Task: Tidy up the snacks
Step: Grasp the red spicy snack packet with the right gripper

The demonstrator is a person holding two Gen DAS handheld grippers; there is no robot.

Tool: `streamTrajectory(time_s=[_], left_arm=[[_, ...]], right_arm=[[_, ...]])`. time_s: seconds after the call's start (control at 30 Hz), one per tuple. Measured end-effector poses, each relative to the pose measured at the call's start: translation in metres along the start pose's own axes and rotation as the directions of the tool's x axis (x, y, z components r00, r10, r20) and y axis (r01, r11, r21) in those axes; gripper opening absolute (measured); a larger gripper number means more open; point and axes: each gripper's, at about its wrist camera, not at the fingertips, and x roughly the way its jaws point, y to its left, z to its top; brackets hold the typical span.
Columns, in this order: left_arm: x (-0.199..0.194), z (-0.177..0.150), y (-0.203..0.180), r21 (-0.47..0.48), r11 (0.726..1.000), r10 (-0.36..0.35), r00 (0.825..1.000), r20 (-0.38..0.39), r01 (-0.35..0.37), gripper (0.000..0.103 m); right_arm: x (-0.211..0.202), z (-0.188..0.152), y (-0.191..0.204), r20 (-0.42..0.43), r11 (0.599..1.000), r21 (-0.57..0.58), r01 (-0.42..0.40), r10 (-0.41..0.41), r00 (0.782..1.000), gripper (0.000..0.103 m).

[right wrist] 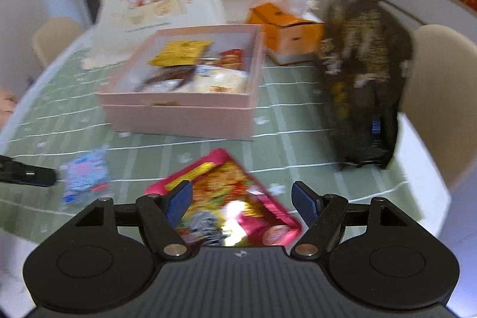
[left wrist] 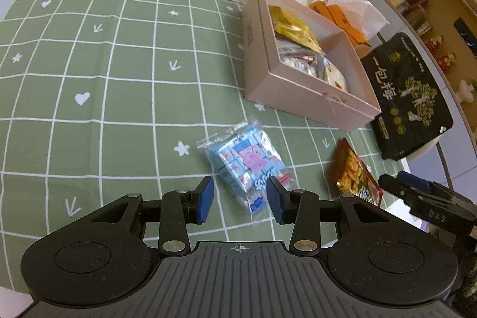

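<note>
Here the green checked worktop carries a pink box part-filled with snacks, an orange box and a black bag behind. Left claw spread, blue packet lying between its pads. Right claw spread wide over the red packet, not pinching it.

Right tongs apart astride red snack packet; pink box beyond, blurred.

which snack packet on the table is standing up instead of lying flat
The big black bag right of the pink box. The blue packet and red packet both lie flat.
</note>
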Motion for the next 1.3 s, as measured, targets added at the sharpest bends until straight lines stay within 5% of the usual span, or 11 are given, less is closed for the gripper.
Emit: streamTrajectory(time_s=[0.1,0.23,0.4,0.6,0.9,1.17,1.3], left_arm=[[-0.001,0.000,0.002,-0.019,1.000,0.012,1.000,0.007,-0.012,0.044],[-0.002,0.002,0.002,-0.031,0.999,0.015,1.000,0.003,-0.015,0.044],[0.014,0.010,-0.014,0.018,0.997,0.069,0.997,-0.033,-0.068,0.044],[0.029,0.015,-0.027,0.075,0.992,0.105,0.993,-0.048,-0.101,0.044],[0.034,0.018,-0.029,0.155,0.975,0.167,0.985,-0.039,-0.159,0.048],[0.027,0.028,-0.023,0.194,0.941,0.279,0.960,0.025,-0.278,0.044],[0.016,0.031,-0.020,0.119,0.967,0.227,0.974,-0.023,-0.223,0.044]], right_arm=[[0.008,0.001,0.025,-0.012,0.997,-0.062,-0.044,0.043,0.999,0.074],[0.018,0.003,0.042,0.011,0.994,-0.113,-0.004,0.005,1.000,0.074],[0.037,0.009,0.000,0.003,0.998,0.061,0.026,-0.027,1.000,0.074],[0.041,-0.004,-0.031,-0.031,0.971,0.230,-0.066,0.075,0.997,0.075],[0.031,-0.027,0.037,-0.060,0.999,-0.006,-0.035,0.035,0.998,0.082],[0.032,-0.043,0.086,-0.053,0.976,-0.217,0.024,-0.036,0.998,0.082],[0.033,-0.043,0.087,-0.009,0.962,-0.257,0.094,-0.100,0.995,0.083]])
